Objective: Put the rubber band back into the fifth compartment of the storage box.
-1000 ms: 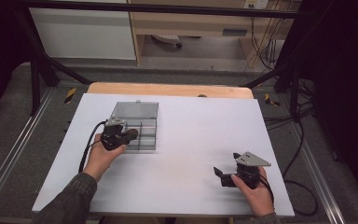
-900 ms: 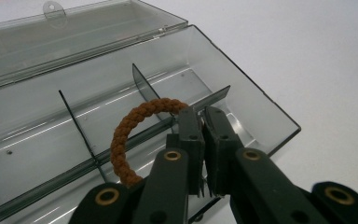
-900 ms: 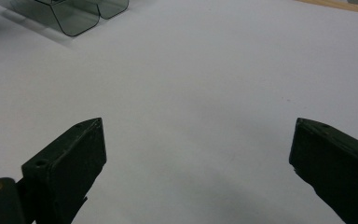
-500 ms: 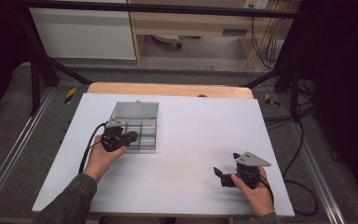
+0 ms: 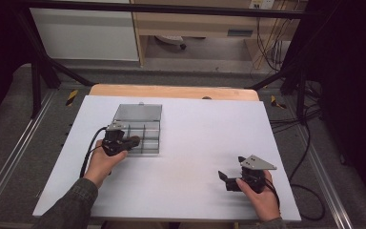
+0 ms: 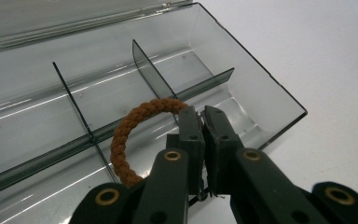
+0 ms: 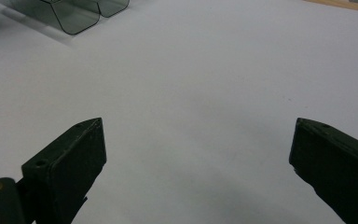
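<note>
A brown braided bracelet (image 6: 130,133) hangs from my left gripper (image 6: 203,114), whose jaws are shut on one side of the ring. It hovers over the near compartments of a clear smoky plastic box (image 6: 242,70) with its lid open. In the high view the left gripper (image 5: 132,141) sits at the box's (image 5: 148,143) near left corner. My right gripper (image 5: 225,179) rests low over the white table at the near right, and its black jaws stand wide apart with nothing between them (image 7: 198,154).
The box's open lid (image 5: 138,112) lies flat behind it. The white table sheet (image 5: 205,138) spreads between the two hands, with a wooden edge (image 5: 171,91) at the far side. A corner of the box (image 7: 74,14) shows far off in the right gripper view.
</note>
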Motion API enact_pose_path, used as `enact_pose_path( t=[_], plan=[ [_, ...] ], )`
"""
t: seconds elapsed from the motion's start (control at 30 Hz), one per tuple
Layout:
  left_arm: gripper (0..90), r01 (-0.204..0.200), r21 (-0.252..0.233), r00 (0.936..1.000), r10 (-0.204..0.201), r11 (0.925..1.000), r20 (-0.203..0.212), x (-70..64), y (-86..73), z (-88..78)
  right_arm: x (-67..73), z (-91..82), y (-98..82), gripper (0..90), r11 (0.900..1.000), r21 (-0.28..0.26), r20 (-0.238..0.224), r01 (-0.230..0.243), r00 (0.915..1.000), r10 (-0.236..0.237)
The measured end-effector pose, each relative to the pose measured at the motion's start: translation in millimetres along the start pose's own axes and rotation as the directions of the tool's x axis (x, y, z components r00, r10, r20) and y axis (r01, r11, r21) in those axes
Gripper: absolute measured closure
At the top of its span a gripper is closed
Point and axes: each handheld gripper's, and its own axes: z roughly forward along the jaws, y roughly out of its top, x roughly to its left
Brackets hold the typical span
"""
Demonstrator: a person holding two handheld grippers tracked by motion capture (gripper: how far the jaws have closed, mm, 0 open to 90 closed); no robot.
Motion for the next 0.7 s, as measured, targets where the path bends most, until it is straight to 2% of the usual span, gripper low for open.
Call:
enact_pose_path(
  t=[0.33,0.7],
  plan=[
    [85.8,0.001,0.024,1.0,-0.001,0.9997,-0.007,1.6,-1.1,2.2,-0.1,-0.1,0.0,4.1,1.0,0.001,-0.001,0.001,1.0,-0.001],
    [85.7,-0.001,0.028,1.0,0.001,0.9996,-0.007,1.2,-0.9,4.0,-0.2,-0.1,0.0,4.1,1.0,0.0,-0.002,0.0,1.0,0.0]
  ],
)
